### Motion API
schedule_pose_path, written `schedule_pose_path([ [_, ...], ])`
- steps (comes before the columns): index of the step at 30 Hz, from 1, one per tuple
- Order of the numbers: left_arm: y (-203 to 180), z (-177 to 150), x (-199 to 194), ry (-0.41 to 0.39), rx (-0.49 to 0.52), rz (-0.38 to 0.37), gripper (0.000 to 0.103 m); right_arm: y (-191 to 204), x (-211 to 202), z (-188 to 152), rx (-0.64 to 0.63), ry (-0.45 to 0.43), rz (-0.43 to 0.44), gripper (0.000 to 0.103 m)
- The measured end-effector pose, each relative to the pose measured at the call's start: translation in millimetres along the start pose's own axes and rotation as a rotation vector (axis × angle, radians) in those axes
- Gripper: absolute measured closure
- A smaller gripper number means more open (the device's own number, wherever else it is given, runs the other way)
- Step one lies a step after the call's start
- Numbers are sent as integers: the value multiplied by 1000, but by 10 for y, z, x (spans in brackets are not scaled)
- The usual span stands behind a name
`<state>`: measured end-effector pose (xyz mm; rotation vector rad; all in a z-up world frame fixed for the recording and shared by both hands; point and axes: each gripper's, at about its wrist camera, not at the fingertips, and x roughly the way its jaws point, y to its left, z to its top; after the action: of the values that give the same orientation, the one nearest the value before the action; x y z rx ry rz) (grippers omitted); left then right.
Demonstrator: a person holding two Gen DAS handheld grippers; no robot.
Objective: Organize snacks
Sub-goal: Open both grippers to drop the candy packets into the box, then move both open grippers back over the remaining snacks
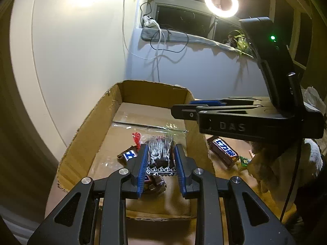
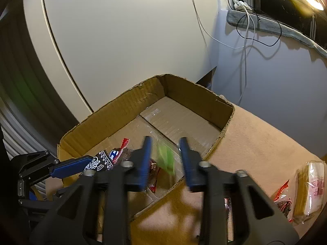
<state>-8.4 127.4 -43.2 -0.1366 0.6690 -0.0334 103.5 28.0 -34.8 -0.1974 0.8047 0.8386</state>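
An open cardboard box (image 1: 96, 126) holds several snacks: a clear packet with a black patterned band (image 1: 160, 157) and a brown-and-blue bar (image 1: 127, 155). My left gripper (image 1: 160, 159) is open, its blue pads on either side of the clear packet, over the box. My right gripper (image 2: 166, 157) is open above the box's near corner (image 2: 226, 126). A blurred green packet (image 2: 166, 159) shows between its fingers, loose in the air. In the left wrist view the right gripper (image 1: 204, 110) hangs over the box's right wall.
A brown-and-blue chocolate bar (image 1: 223, 149) and a small green packet (image 1: 244, 161) lie on the table right of the box. A clear wrapped snack (image 2: 310, 185) and a red packet (image 2: 283, 194) lie at the right. Wall, cables and a ring light (image 1: 221, 1) stand behind.
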Motion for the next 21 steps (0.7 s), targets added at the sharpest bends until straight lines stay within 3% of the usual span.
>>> schedule_pose_path([
  [2,2,-5,-8,-2,3,-1,77,-28,-35,4,14,-21,-10,30],
  [3,-1,-8,-8,-2,4,-1,75,-45,-64,9,20,-34,-12,28],
  [11,-17,6,-29,-7,0,-11,75,-159,-261,-46,29,-61,-36,28],
  [17,-142,13,-43,-10,23,-40,75,-355,-465,-311,19,-39,-61,28],
  [21,-309,16,-30,-4,51,-65,75,-607,-618,-535,80,-20,-97,28],
])
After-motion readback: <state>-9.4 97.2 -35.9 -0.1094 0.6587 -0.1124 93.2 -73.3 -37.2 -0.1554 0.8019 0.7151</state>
